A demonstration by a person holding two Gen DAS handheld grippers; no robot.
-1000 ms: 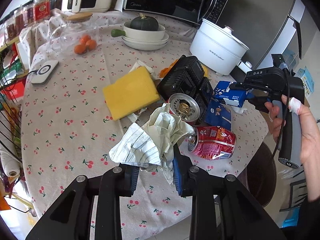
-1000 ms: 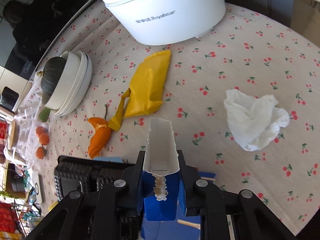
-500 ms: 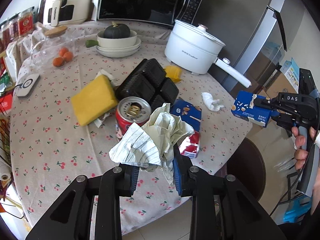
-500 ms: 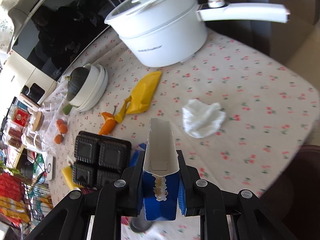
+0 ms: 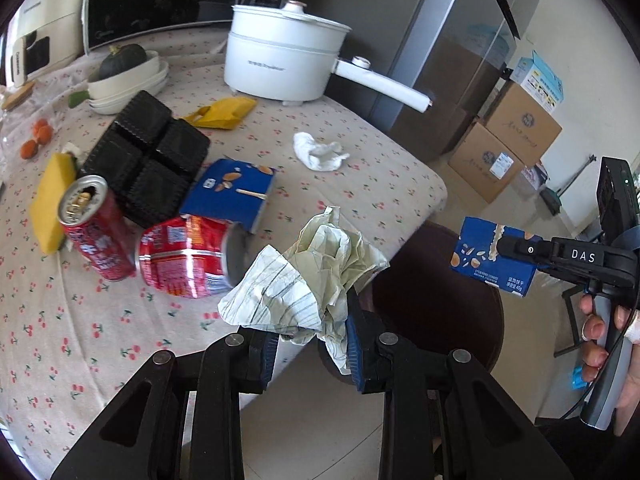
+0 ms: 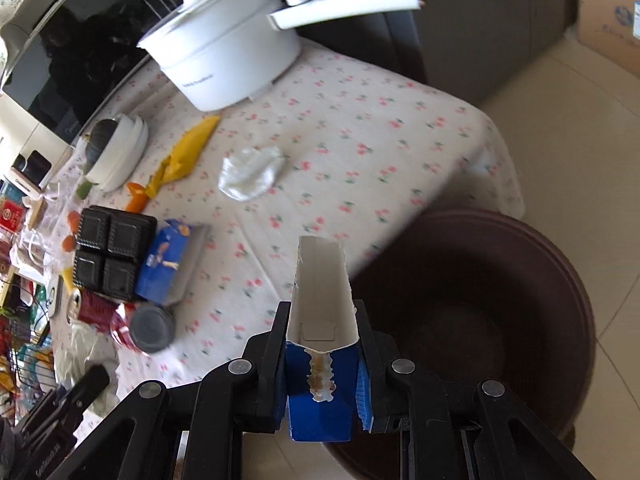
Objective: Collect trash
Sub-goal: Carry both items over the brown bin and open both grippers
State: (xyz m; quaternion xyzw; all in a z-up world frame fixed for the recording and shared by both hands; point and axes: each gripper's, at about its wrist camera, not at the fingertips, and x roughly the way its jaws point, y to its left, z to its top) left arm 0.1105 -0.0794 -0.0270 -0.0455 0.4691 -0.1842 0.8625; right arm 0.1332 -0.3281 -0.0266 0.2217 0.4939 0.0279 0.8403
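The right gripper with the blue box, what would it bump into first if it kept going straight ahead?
Probably the dark brown bin on the floor. The right gripper, shut on the blue box, points down near its rim beside the table's edge; depth is unclear.

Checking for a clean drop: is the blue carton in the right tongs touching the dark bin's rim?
Apart. The right wrist view shows the blue carton clamped in the right tongs, clear of the dark bin.
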